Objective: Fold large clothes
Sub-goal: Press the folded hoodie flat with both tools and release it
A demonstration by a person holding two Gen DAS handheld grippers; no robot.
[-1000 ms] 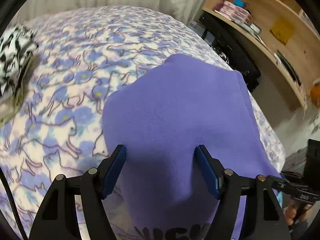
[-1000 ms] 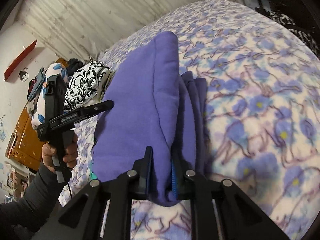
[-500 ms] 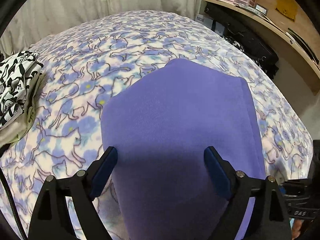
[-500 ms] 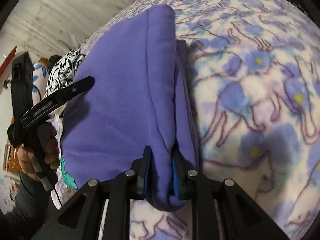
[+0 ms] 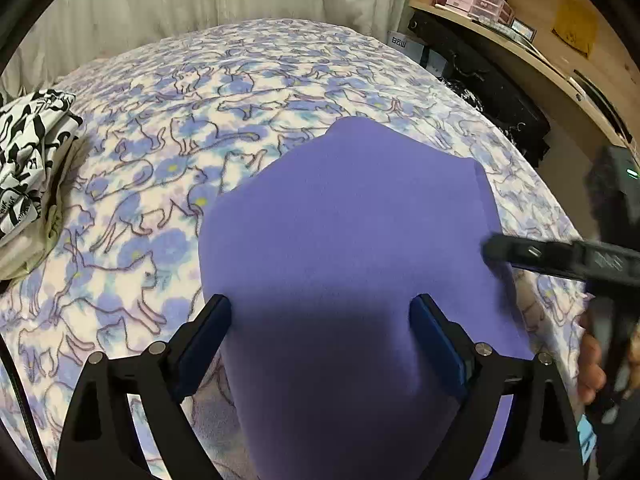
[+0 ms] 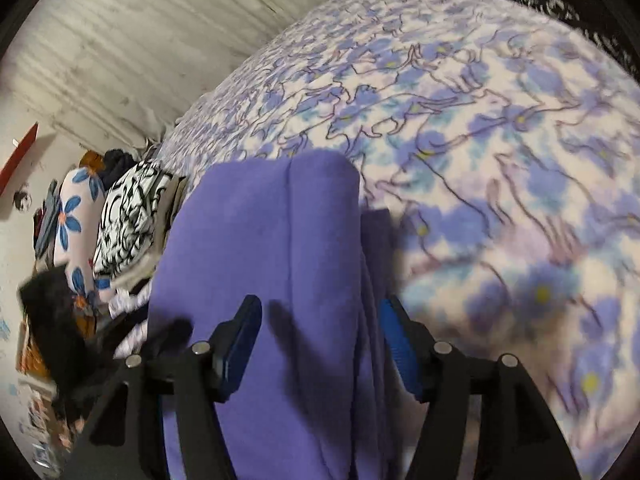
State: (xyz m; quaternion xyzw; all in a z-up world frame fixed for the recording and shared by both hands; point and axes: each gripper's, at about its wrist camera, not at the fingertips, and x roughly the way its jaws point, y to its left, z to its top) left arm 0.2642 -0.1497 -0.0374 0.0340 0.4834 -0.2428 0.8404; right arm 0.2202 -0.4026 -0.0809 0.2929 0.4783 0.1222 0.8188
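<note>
Over folded purple garment (image 5: pixel 352 240), near edge cropped; both grippers' fingers (image 5: pixel 204 336) apart.

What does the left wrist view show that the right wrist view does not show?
Only the left wrist view shows the wooden shelf with pink boxes, and the right tongs at the sweater's edge. Only the right wrist view shows the flowered pillow and a red shelf. Both show the purple sweater on the cat blanket, the black-and-white clothes, and open tongs over the sweater.
</note>
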